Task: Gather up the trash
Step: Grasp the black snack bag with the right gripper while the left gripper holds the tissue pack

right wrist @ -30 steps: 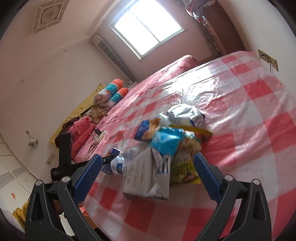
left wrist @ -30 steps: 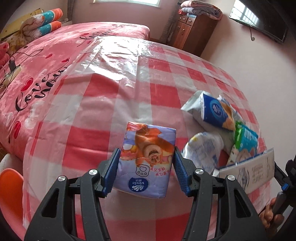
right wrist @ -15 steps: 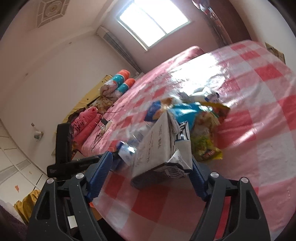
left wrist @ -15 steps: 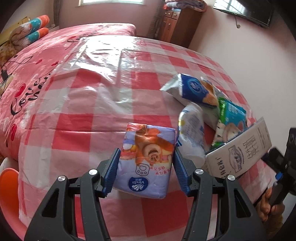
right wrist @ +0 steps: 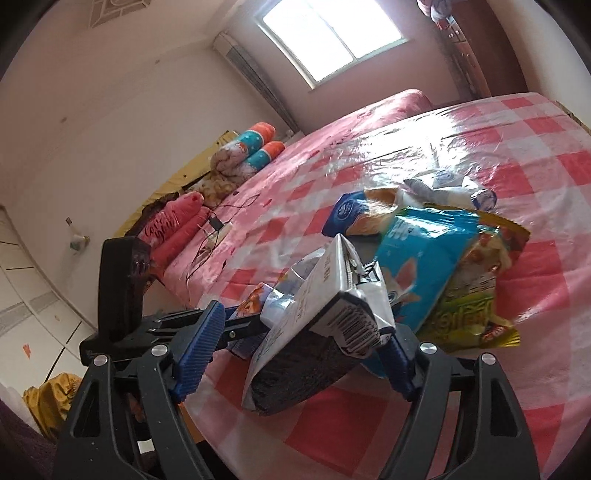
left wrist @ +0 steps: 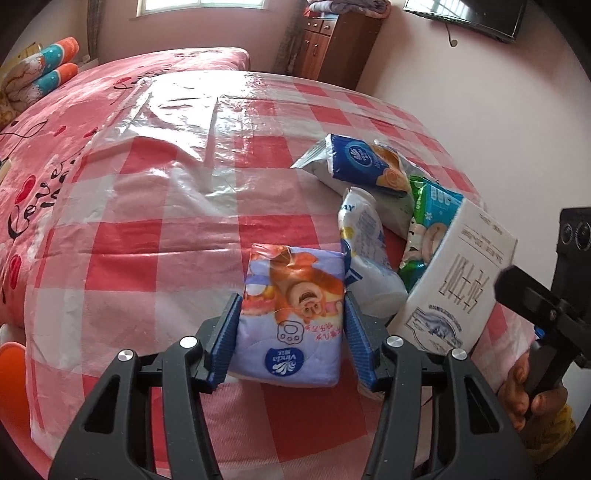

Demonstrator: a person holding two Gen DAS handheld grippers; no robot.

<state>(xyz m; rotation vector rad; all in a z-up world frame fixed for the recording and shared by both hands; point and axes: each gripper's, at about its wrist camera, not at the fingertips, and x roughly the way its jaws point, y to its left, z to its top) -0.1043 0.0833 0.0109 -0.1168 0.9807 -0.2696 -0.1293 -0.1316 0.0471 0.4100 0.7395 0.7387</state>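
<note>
My left gripper (left wrist: pixel 291 339) is shut on a purple Vinda tissue pack (left wrist: pixel 291 314) with a bear picture, held just above the red-and-white checked plastic sheet (left wrist: pixel 177 206). A white milk carton (left wrist: pixel 458 280) stands tilted just to its right, beside a white plastic bottle (left wrist: pixel 365 251) and snack bags (left wrist: pixel 362 162). In the right wrist view the carton (right wrist: pixel 325 325) lies between the jaws of my right gripper (right wrist: pixel 295 343); the right pad touches it, the left pad stands off it. Blue and yellow-green snack bags (right wrist: pixel 443 266) are piled behind it.
The sheet covers the foot of a pink bed (left wrist: pixel 55 147) with rolled blankets (left wrist: pixel 40 74) at its head. A brown cabinet (left wrist: pixel 332 44) and a wall TV (left wrist: pixel 465 14) are at the back. An orange object (left wrist: pixel 11 376) sits low left. A charger cable (right wrist: pixel 218 225) lies on the bed.
My left gripper carried the tissue pack right, up to the trash pile. My right gripper narrowed around the milk carton and tipped it up from lying flat.
</note>
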